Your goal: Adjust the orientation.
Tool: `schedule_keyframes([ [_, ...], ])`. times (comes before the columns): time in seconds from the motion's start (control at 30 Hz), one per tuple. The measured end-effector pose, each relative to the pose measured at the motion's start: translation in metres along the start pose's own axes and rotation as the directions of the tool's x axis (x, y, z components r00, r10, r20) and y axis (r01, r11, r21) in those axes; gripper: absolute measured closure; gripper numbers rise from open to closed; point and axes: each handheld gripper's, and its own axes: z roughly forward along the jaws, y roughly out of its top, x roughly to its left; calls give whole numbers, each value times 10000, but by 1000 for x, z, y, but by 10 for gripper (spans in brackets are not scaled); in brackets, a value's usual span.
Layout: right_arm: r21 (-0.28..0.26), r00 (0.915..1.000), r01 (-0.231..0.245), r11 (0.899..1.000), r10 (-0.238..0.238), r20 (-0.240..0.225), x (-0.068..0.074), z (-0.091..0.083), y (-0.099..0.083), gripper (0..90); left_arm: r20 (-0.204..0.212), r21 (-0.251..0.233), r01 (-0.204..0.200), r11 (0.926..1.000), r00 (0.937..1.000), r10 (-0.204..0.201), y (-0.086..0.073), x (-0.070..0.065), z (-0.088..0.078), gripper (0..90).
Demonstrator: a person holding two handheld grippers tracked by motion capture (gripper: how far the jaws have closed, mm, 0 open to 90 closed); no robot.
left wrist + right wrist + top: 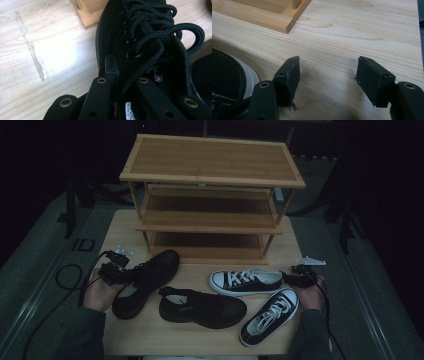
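Note:
My left gripper (pixel 117 272) is shut on the side wall of a black lace-up shoe (pixel 150 280) at the table's left. In the left gripper view one finger (pixel 111 66) presses the outside of the shoe (pixel 117 37) and the other goes inside under the laces. A second black shoe (pixel 202 307) lies in the middle. Two black-and-white sneakers lie to the right, one (pixel 245 281) sideways and one (pixel 270 316) angled. My right gripper (pixel 292 279) stands open just behind the sideways sneaker's heel (pixel 229 77), its jaws (pixel 328 72) over bare wood with nothing between them.
A three-tier bamboo shoe rack (pixel 210 175) stands at the back of the wooden table (pixel 200 340); its base (pixel 262 15) lies just ahead of my right gripper and a leg (pixel 87 12) sits near the held shoe's toe. Cables trail off both sides.

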Motion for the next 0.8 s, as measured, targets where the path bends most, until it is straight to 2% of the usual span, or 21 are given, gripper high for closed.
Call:
schedule_keyframes([
  [0.43,0,10000,-2,10000,2,-3,0,0,0,353,-467,-273,468,9985,9978,-480,28,1,22,879],
  [0.8,0,10000,-5,10000,5,-17,0,0,0,351,-665,-691,995,9926,9923,-1041,53,-7,46,880],
])
